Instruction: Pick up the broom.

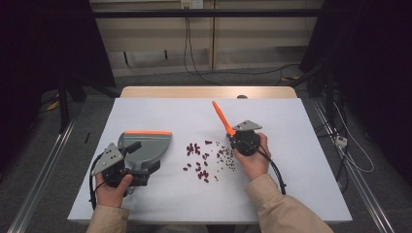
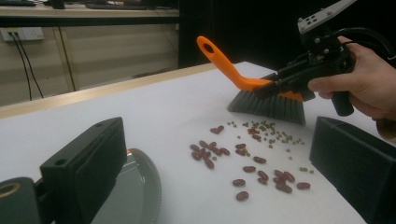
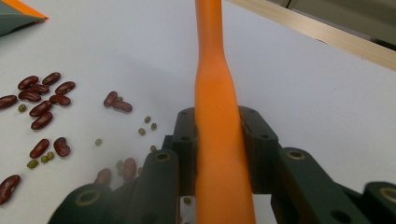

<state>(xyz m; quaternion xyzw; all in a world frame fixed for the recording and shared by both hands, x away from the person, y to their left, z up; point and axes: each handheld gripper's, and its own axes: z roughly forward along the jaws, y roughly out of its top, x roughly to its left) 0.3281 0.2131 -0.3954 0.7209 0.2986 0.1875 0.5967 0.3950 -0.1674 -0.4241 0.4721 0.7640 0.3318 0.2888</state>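
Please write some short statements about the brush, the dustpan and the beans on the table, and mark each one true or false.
1. The right hand-held gripper is shut on the brush handle. True.
2. The beans already lie inside the dustpan. False: they lie on the table, between dustpan and brush.
3. The brush handle is orange. True.
4. The left hand-held gripper holds a cup. False: it holds the dustpan.

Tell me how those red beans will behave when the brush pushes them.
The red beans look smooth and rounded, so they will probably roll and scatter rather than slide together. They lie loose on the bare table, so some may slip past the brush. They seem light; gentle strokes should do.
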